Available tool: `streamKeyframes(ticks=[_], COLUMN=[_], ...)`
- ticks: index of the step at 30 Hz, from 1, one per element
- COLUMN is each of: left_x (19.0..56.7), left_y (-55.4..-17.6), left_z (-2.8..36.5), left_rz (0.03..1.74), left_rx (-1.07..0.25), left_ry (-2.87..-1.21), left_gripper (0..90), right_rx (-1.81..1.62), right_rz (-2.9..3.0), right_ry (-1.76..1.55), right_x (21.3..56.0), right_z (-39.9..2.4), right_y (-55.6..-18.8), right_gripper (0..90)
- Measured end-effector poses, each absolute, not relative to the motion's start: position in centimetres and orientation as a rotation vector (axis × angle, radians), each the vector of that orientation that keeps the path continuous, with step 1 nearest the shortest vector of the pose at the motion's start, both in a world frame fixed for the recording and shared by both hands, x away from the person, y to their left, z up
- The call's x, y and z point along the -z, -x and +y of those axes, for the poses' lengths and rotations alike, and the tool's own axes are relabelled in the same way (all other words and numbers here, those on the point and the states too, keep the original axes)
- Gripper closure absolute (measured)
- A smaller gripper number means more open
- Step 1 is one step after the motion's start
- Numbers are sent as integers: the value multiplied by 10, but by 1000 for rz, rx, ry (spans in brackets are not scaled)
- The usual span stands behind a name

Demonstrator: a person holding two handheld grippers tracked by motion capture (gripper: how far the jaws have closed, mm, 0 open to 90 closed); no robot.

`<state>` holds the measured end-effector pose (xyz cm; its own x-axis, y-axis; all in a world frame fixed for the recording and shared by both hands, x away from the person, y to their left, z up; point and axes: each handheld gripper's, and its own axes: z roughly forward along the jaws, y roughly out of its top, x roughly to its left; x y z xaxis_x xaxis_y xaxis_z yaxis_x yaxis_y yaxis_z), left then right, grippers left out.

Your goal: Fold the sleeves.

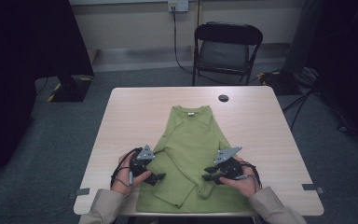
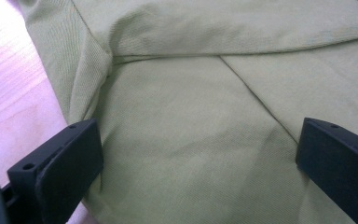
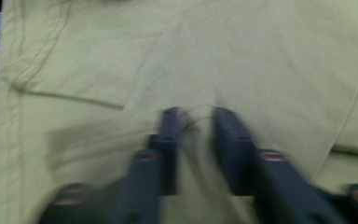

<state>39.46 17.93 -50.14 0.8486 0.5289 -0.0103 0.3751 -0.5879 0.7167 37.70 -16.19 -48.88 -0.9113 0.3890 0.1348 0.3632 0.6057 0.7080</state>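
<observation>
A green long-sleeved shirt (image 1: 189, 140) lies flat on the light wooden table (image 1: 130, 112), collar toward the far side, with its sleeves folded across the body. My left gripper (image 1: 156, 178) rests at the shirt's near left edge. In the left gripper view its jaws stand wide apart, the left gripper (image 2: 198, 154) open over the shirt (image 2: 191, 116) with nothing pinched. My right gripper (image 1: 208, 176) is over the near right part of the shirt. In the blurred right gripper view the right gripper (image 3: 196, 116) has its jaws close together, with a small ridge of the shirt (image 3: 261, 60) gathered between the tips.
A small black round disc (image 1: 223, 98) sits near the table's far edge. A black folding chair (image 1: 227, 46) stands behind the table. Cables run over the floor at the right. Grey tape tabs (image 1: 82, 191) mark the table's near corners.
</observation>
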Motion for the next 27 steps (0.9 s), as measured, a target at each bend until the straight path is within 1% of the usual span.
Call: streamKeyframes(ticks=[1, 2, 5, 9, 13, 14, 15, 17, 18, 19, 20, 21, 22, 23, 24, 25, 26, 27], left_x=[501, 501, 501, 501, 501, 501, 501, 501, 501, 501, 501, 501, 501, 501, 501, 501, 501, 501], left_y=[-395, -395, -395, -395, -395, -395, -395, -395, -395, -395, -395, -395, -395, -395, -395, -395, -395, -395], left_z=[179, 179, 179, 179, 179, 179, 179, 179, 179, 179, 179, 179, 179, 179, 179, 179, 179, 179], left_rz=[653, 653, 653, 652, 653, 653, 653, 653, 653, 653, 653, 653, 653, 654, 653, 653, 653, 653], left_rx=[-262, -262, -262, -261, -261, -261, -261, -262, -261, -261, -261, -261, -261, -261, -261, -261, -261, -261], left_ry=[-2265, -2266, -2265, -2265, -2265, -2265, -2266, -2266, -2266, -2266, -2266, -2266, -2266, -2266, -2266, -2266, -2266, -2266], left_gripper=[0, 0, 0, 0, 0, 0, 0, 0, 0, 0, 0, 0, 0, 0, 0, 0, 0, 0], right_rx=[-1217, -1216, -1255, -1282, -1299, -1296, -1308, -1324, -1309, -1315, -1314, -1301, -1300, -1288, -1256, -1222, -1200, -1179], right_rz=[2804, 2807, 2774, 2732, 2725, 2713, 2706, 2679, 2662, 2641, 2614, 2593, 2581, 2574, 2556, 2547, 2544, 2528], right_ry=[-646, -645, -627, -644, -653, -664, -672, -708, -718, -728, -772, -820, -829, -839, -865, -889, -904, -918], right_x=[488, 488, 483, 479, 480, 480, 480, 478, 477, 476, 475, 475, 475, 476, 478, 480, 483, 487], right_z=[-164, -166, -179, -200, -222, -226, -232, -241, -246, -251, -255, -258, -261, -263, -263, -264, -264, -265], right_y=[-376, -375, -364, -351, -336, -333, -330, -326, -325, -325, -327, -331, -335, -339, -344, -350, -356, -361], right_gripper=[821, 844, 855, 822, 750, 710, 693, 575, 559, 478, 351, 284, 276, 218, 128, 87, 80, 49])
